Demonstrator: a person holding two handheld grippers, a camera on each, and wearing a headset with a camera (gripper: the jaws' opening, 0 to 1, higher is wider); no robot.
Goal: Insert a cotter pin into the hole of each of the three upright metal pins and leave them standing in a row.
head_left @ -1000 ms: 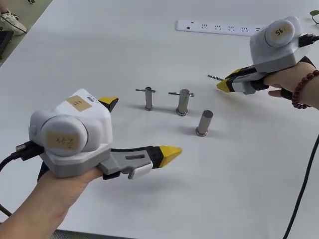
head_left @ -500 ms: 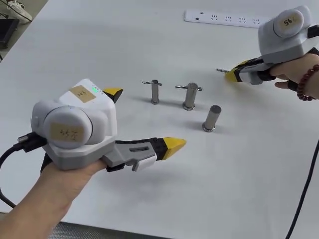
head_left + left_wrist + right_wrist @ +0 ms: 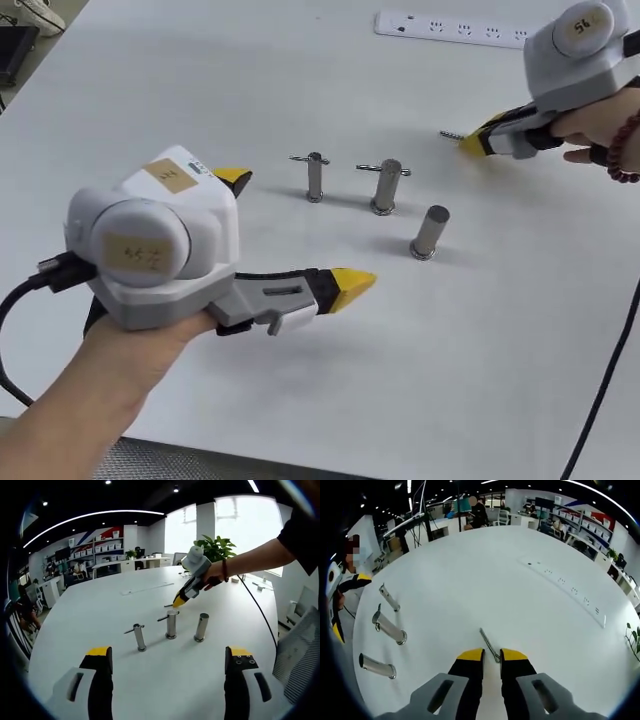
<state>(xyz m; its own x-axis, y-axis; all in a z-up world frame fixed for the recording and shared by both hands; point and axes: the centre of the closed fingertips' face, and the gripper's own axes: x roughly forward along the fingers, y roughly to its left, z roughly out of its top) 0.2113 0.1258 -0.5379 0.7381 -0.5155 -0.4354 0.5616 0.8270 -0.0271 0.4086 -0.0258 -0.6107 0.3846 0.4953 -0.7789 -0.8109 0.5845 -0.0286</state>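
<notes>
Near left: left gripper (image 3: 292,230), jaws spread wide, nothing held, over the white table (image 3: 420,380). Mid-table, upright: left pin (image 3: 315,177) and middle pin (image 3: 385,187) each have a fitted cotter pin (image 3: 300,159). The right pin (image 3: 432,232) is bare. Far right: right gripper (image 3: 472,143) nearly closed, pinching a loose cotter pin (image 3: 452,135).

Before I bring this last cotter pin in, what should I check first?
1. Cotter pin held in the right gripper: ok, jaws closed on it, free end pointing ahead.
2. Bare metal pin upright: ok.
3. Its hole facing the approach: cannot tell, no hole is visible.
4. Left metal pin and middle metal pin fitted and standing: ok, each has a pin through its top.
5. Left gripper out of the way: ok, open and apart from all three pins.
6. Row straight: not ok, the bare metal pin looks offset toward the person.
</notes>
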